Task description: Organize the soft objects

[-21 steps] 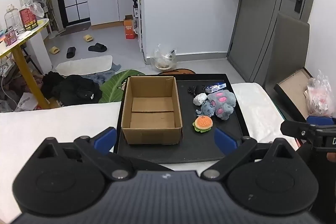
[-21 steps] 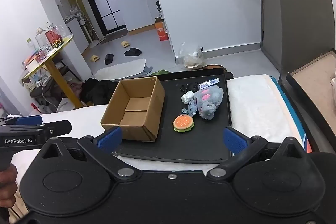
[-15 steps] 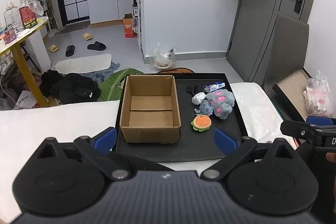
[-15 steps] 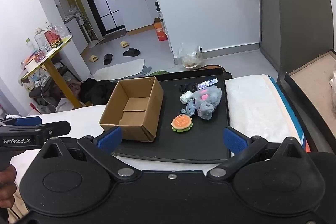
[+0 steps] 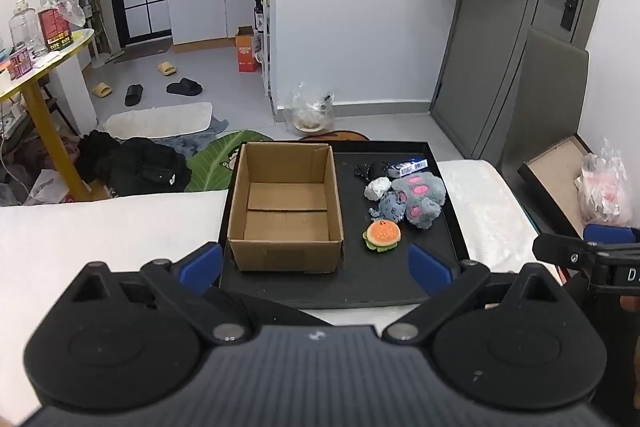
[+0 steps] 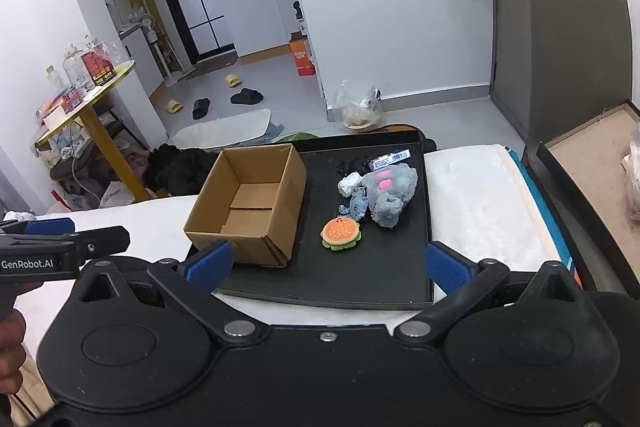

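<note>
Both grippers, left [image 5: 315,263] & right [image 6: 328,263], hung wide open w/ nothing held, short of tray [image 6: 352,283]; burger plush [image 6: 341,233] beside empty box [image 6: 246,207] looked easiest first grab, squeezed gently.

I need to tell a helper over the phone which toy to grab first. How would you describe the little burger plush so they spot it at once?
Find the black tray on the white bed; a cardboard box takes its left half. Right of the box lies a cluster of soft toys, and the burger plush sits nearest you, apart from the grey paw plush. It alone is orange, round and green-frilled.
</note>
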`<move>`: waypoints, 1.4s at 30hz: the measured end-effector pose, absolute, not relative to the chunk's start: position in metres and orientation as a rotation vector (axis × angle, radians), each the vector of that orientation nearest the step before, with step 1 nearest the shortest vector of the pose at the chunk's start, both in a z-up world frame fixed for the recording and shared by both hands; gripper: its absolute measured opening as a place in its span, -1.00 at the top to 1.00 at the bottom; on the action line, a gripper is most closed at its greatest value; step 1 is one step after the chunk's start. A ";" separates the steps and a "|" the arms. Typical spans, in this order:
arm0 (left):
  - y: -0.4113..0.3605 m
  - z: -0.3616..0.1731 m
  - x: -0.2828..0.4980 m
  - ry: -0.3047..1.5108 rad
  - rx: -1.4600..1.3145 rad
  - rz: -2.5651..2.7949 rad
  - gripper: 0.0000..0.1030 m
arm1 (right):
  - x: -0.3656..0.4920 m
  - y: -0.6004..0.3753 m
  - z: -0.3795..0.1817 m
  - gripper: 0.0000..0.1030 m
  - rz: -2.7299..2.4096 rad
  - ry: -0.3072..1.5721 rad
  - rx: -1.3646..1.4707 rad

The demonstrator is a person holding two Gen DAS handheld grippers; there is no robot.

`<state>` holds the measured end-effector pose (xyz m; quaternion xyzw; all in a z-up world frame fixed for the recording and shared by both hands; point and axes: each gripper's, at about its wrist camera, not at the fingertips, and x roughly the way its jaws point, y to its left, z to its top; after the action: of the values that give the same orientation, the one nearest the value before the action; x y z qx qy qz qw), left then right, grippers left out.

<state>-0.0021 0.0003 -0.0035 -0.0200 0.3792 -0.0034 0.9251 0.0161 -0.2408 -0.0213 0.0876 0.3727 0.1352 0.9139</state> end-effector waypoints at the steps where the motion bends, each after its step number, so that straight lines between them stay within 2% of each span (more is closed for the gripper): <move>1: 0.000 -0.002 -0.003 0.774 -0.043 -0.005 -0.92 | 0.016 -0.241 -0.021 -1.00 0.279 0.767 0.180; 42: 0.000 -0.003 -0.004 0.784 -0.033 -0.014 -0.92 | 0.017 -0.235 -0.019 -1.00 0.261 0.778 0.153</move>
<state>-0.0041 0.0000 -0.0030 -0.0162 0.3820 -0.0066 0.9240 0.0171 -0.2346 -0.0186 0.0744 0.3777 0.1265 0.9142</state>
